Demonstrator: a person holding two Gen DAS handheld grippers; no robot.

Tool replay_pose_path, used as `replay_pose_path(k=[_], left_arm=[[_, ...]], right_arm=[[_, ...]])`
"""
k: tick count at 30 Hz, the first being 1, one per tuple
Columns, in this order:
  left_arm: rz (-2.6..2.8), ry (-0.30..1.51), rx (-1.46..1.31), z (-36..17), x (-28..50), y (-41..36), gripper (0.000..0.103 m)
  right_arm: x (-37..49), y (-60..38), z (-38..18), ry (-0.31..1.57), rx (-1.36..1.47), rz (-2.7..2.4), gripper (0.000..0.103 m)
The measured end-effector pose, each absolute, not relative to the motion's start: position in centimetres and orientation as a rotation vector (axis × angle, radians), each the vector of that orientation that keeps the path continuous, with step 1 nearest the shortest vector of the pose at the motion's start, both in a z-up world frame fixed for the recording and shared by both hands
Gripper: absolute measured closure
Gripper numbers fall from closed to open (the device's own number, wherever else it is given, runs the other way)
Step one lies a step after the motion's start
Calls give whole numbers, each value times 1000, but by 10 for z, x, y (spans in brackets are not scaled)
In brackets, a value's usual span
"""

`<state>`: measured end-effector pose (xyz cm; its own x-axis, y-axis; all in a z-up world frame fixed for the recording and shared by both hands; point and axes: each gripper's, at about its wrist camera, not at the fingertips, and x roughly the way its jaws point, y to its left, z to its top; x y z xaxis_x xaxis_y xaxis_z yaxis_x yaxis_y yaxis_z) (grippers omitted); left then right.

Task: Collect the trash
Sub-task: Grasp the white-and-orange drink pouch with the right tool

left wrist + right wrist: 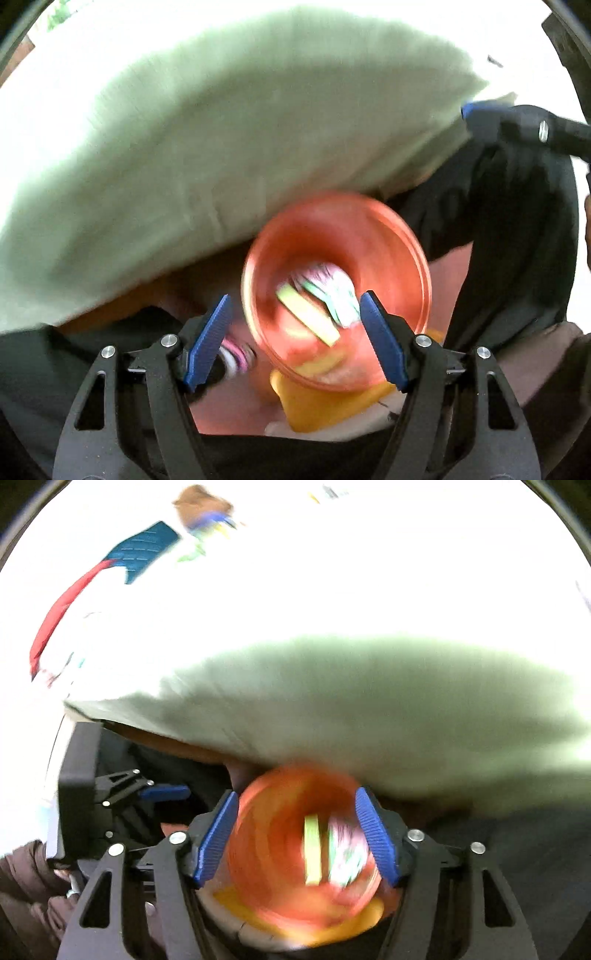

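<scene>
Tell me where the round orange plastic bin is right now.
The round orange plastic bin sits low and centre in both wrist views, just below the pale green cushion, with colourful wrappers inside.

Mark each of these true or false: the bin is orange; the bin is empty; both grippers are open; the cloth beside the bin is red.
1. The bin is orange. True.
2. The bin is empty. False: a yellow-green piece and a crumpled white-and-green wrapper lie inside.
3. Both grippers are open. True: the left gripper and the right gripper show jaws spread with nothing pinched.
4. The cloth beside the bin is red. False: it is pale green.
</scene>
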<state>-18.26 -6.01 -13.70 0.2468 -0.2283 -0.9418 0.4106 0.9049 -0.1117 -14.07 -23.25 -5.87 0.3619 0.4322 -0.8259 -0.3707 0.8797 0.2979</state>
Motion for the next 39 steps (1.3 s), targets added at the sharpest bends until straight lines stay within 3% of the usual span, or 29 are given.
replay_pose_path(k=[3, 7, 12, 21, 23, 25, 27, 33, 39], left_arm=[[-394, 1109, 178, -101, -179, -49, 25], [-315, 989, 117, -69, -168, -29, 24], [-229, 936, 30, -61, -156, -7, 24], [-194, 939, -49, -60, -142, 9, 24], [-204, 949, -62, -63, -140, 10, 24], [-213, 950, -58, -66, -140, 10, 24], [-216, 947, -44, -67, -140, 8, 24], [-231, 965, -43, -73, -134, 6, 24], [-246, 968, -87, -73, -132, 11, 24]], right_arm=[[-115, -228, -21, 952, -8, 534, 27], [-59, -216, 6, 840, -58, 513, 27], [-7, -184, 25, 745, -216, 528, 26], [77, -131, 30, 735, -554, 588, 26], [93, -124, 20, 768, -615, 599, 29], [106, -119, 7, 814, -683, 613, 42], [115, -113, -3, 846, -732, 642, 46], [141, -103, -23, 903, -748, 680, 46], [155, -108, -20, 953, -656, 708, 56]])
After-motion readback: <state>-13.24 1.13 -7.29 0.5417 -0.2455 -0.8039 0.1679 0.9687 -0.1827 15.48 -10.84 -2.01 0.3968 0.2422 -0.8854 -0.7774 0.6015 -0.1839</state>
